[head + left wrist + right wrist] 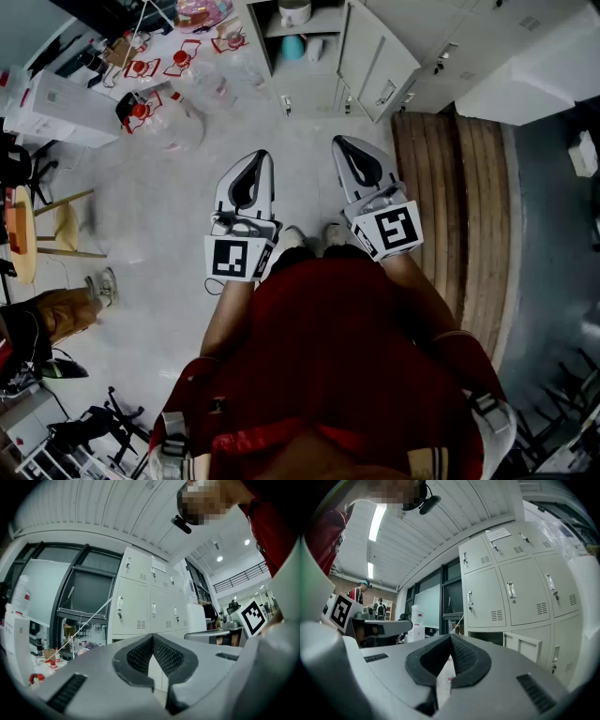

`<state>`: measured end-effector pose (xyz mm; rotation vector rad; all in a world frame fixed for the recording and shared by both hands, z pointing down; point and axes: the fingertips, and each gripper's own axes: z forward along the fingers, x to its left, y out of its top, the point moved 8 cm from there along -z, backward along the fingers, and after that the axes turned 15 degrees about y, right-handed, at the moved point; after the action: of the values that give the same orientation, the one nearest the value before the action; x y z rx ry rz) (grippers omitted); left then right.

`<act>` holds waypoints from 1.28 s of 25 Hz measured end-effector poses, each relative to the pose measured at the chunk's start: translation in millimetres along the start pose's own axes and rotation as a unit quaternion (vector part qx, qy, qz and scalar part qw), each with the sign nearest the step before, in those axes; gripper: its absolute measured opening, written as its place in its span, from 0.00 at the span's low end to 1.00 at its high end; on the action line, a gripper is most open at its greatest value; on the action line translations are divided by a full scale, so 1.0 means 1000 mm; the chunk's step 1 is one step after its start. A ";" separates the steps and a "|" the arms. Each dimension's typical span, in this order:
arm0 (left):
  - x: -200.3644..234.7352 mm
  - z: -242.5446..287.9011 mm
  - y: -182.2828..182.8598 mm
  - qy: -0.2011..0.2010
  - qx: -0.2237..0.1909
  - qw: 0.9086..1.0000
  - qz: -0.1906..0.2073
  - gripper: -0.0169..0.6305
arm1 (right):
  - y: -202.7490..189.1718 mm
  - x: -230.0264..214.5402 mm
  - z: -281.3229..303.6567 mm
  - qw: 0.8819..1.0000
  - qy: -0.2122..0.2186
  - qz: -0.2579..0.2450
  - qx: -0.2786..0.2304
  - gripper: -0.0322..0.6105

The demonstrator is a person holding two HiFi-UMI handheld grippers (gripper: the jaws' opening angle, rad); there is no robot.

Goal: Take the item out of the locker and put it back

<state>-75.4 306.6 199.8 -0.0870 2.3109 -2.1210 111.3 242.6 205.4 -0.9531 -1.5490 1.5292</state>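
The grey lockers stand ahead of me, and one low compartment is open with its door swung right. Inside it I see a teal cup, a white item beside it and a white container on the shelf above. My left gripper and right gripper hang side by side over the floor, well short of the locker. Both are shut with nothing between the jaws. The left gripper faces closed locker doors. The right gripper faces the open door.
Large clear water jugs with red caps lie on the floor at the left front, with white boxes beside them. A wooden slatted platform runs along the right. A stool and another person's leg are at the left.
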 end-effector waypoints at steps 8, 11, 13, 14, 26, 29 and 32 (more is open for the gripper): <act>0.011 0.000 -0.001 -0.002 0.004 1.000 -0.008 0.04 | 0.000 0.008 0.007 1.000 -0.007 0.001 0.004 0.05; 0.014 0.002 -0.001 -0.004 0.007 1.000 -0.010 0.04 | -0.002 0.010 0.009 1.000 -0.012 0.008 0.000 0.05; 0.017 0.002 -0.001 -0.010 0.004 1.000 -0.011 0.04 | -0.003 0.012 0.011 1.000 -0.019 0.013 -0.001 0.05; 0.019 0.002 -0.001 -0.011 0.004 1.000 -0.012 0.04 | -0.004 0.013 0.012 1.000 -0.022 0.015 -0.002 0.05; 0.048 0.009 -0.005 -0.023 0.006 1.000 -0.016 0.04 | -0.005 0.027 0.032 0.999 -0.038 0.012 0.006 0.05; 0.054 0.014 -0.004 -0.030 0.009 0.999 -0.017 0.04 | -0.002 0.028 0.036 0.999 -0.047 0.009 0.005 0.05; 0.060 0.018 -0.006 -0.034 0.012 0.999 -0.016 0.05 | -0.002 0.029 0.040 0.998 -0.056 0.008 0.005 0.05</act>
<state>-134.0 285.9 206.1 -0.1924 2.2618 -2.1237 62.9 251.0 207.5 -0.8886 -1.6130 1.6241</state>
